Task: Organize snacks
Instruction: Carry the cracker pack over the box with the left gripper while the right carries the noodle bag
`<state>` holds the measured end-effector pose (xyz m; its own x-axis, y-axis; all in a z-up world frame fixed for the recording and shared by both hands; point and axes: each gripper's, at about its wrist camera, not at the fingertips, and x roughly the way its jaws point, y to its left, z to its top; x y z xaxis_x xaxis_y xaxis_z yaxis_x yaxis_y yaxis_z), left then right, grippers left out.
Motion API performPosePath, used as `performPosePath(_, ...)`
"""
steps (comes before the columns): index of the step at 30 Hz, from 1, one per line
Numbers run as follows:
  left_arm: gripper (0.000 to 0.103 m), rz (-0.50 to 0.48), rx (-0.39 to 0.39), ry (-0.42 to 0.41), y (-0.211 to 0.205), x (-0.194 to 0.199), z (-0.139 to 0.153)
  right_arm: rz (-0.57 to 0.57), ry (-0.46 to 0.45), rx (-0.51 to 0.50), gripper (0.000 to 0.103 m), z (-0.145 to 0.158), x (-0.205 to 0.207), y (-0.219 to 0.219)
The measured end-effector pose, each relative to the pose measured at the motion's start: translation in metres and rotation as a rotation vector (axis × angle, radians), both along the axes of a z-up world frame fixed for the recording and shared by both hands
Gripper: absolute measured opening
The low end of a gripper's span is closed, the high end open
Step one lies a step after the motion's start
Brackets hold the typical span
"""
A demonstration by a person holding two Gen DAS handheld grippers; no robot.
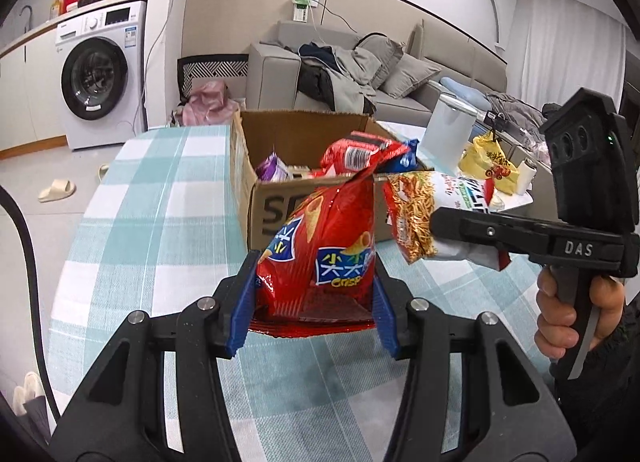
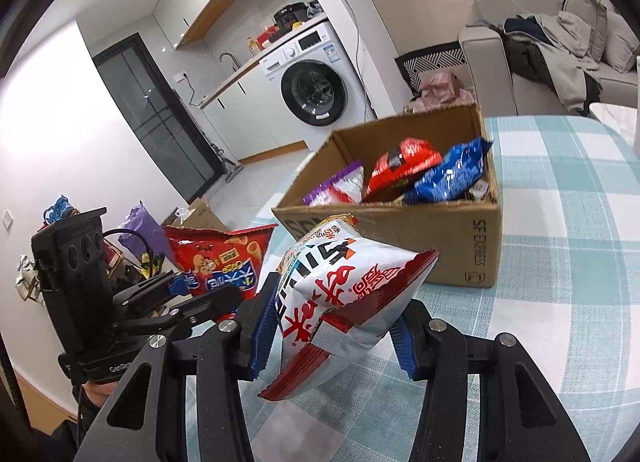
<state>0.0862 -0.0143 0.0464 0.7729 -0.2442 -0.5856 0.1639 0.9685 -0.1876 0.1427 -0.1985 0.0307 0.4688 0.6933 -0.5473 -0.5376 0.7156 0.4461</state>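
At the check-clothed table (image 1: 132,198), I had both grippers loaded at once: my left gripper (image 1: 316,302) had its blue-padded jaws pinching the lower end of a red crisp bag (image 1: 320,246), held upright and clear of the tabletop, while my right gripper (image 2: 332,336) had its jaws pressed onto a white-and-red snack bag (image 2: 340,294), which tilted up toward the cardboard box (image 2: 448,238). Seen from the left wrist, the right gripper's black fingers (image 1: 480,228) clamped that same bag, printed with fried sticks, just beside the red one and in front of the box. The open box stood on the table behind both bags and already held a purple packet (image 2: 340,186), a red packet (image 2: 400,166) and a blue packet (image 2: 448,174). A washing machine (image 1: 100,74) and a grey sofa (image 1: 360,62) with clothes heaped on it stood beyond.
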Motion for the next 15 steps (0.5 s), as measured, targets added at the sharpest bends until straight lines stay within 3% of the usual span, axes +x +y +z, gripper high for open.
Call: performPosePath(15,0.048,0.018,0.008,-0.051,-0.007,0.023,0.026,-0.039,-0.039,0.039,0.05,0.023,0.003,-0.021)
